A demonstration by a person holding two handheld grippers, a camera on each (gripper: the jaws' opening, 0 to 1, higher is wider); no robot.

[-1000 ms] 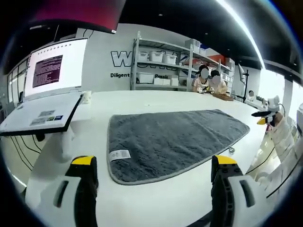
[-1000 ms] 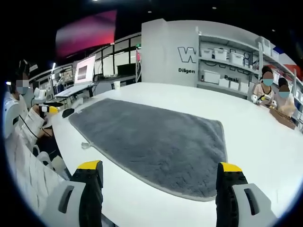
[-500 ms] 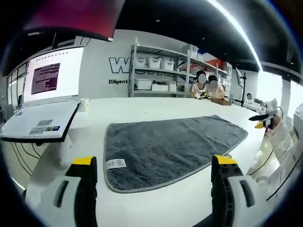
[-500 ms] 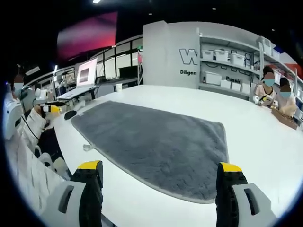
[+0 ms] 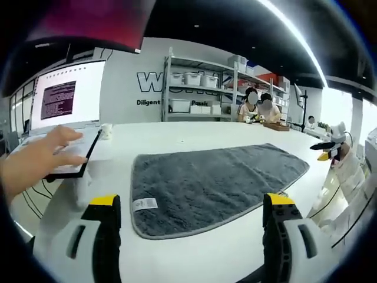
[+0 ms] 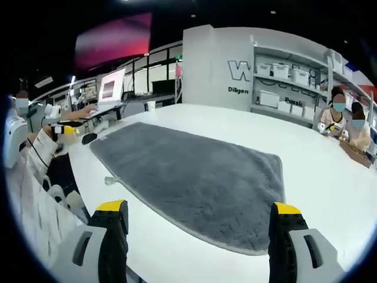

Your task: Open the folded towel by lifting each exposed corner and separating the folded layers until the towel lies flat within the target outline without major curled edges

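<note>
White tabletop (image 5: 194,132) in an open workroom, with shelving (image 5: 200,82) of storage boxes against the back wall. At far left of the left gripper view, a hand (image 5: 35,162) rests on a laptop (image 5: 65,127) set on a raised stand. Centre: the grey towel (image 5: 212,177) lies spread on the table in what appears to be a single layer, its white care label (image 5: 145,204) at the near left corner; no folded layer is evident, and no target outline can be made out. The left gripper (image 5: 191,233) hovers just short of the towel's near edge, jaws spread wide and empty. In the right gripper view the towel (image 6: 194,177) runs from near the laptop end toward the right gripper (image 6: 197,236), likewise parted and holding nothing. At right, two seated people (image 6: 344,121) work at the table's far side. The unfolding step appears complete or nearly so; any next move would be smoothing a curled hem, calling for a low pinch at the edge.
</note>
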